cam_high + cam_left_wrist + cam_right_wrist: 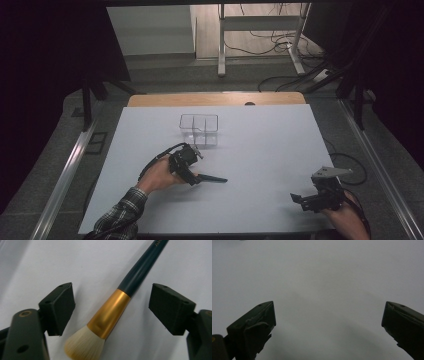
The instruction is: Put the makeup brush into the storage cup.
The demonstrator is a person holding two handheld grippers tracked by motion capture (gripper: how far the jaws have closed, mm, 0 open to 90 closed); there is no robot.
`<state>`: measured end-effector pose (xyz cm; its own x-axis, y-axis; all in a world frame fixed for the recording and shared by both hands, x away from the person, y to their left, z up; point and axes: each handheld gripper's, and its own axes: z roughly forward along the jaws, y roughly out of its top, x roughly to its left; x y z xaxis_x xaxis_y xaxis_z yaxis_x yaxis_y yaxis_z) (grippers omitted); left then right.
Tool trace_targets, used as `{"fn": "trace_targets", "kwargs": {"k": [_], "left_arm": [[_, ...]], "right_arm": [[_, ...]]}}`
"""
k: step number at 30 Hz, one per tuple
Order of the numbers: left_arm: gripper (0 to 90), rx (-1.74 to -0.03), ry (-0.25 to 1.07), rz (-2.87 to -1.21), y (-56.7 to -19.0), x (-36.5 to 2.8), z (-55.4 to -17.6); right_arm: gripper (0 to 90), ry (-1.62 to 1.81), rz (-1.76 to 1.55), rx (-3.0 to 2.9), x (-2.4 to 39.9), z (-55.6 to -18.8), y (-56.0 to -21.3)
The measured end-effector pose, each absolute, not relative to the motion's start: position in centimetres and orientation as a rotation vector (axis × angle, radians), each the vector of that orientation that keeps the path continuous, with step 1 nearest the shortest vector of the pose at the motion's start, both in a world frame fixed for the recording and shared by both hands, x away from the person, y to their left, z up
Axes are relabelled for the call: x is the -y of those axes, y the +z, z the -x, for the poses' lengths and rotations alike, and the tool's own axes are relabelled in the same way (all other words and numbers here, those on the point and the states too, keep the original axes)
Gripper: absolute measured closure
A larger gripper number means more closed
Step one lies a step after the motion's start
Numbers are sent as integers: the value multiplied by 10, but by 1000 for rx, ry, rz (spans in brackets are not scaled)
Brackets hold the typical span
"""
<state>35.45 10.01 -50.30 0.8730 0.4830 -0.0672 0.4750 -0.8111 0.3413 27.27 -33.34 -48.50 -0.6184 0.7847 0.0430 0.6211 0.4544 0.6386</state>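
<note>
A makeup brush (110, 315) with a dark handle, a gold ferrule and pale bristles lies flat on the white table (270, 150). In the high view its handle (214, 179) pokes out to the right of my left gripper (194, 178). The left gripper (113, 303) hovers over the brush with one jaw on each side of the ferrule, and a gap shows between each pad and the brush. My right gripper (300, 199) rests near the front right of the table. In the right gripper view it (328, 315) stands wide open over bare table.
A small clear plastic box (199, 129) with dividers stands on the table beyond the left hand. A strip of wooden tabletop (215, 99) borders the far edge. Metal rails run along both sides, and cables lie on the floor behind.
</note>
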Motion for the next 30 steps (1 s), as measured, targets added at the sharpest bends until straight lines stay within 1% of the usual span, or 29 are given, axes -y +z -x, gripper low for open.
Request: {"fn": "trace_targets", "kwargs": {"k": [12, 14, 15, 17, 19, 20, 22, 30], "left_arm": [[381, -676, 5, -2706, -510, -97, -355], [399, -659, 17, -2710, -510, -97, -355], [422, -651, 24, -2708, -510, -97, -355], [501, -646, 32, -2708, -510, -97, -354], [606, -610, 24, -2709, -509, -98, -352], [717, -613, 15, -2706, -509, -98, -352], [725, -605, 34, -2713, -509, -97, -350], [728, -616, 39, -2708, -509, -97, -350]], "right_arm": [[0, 910, -1211, -2453, 333, -272, -486], [0, 909, -1214, -2453, 333, -272, -486], [0, 910, -1211, -2453, 333, -272, -486], [0, 909, -1209, -2454, 333, -273, -486], [0, 906, -1210, -2455, 333, -272, -486], [0, 904, -1209, -2457, 333, -273, -486], [0, 901, -1209, -2457, 333, -272, -486], [0, 899, -1209, -2456, 333, -272, -486]]}}
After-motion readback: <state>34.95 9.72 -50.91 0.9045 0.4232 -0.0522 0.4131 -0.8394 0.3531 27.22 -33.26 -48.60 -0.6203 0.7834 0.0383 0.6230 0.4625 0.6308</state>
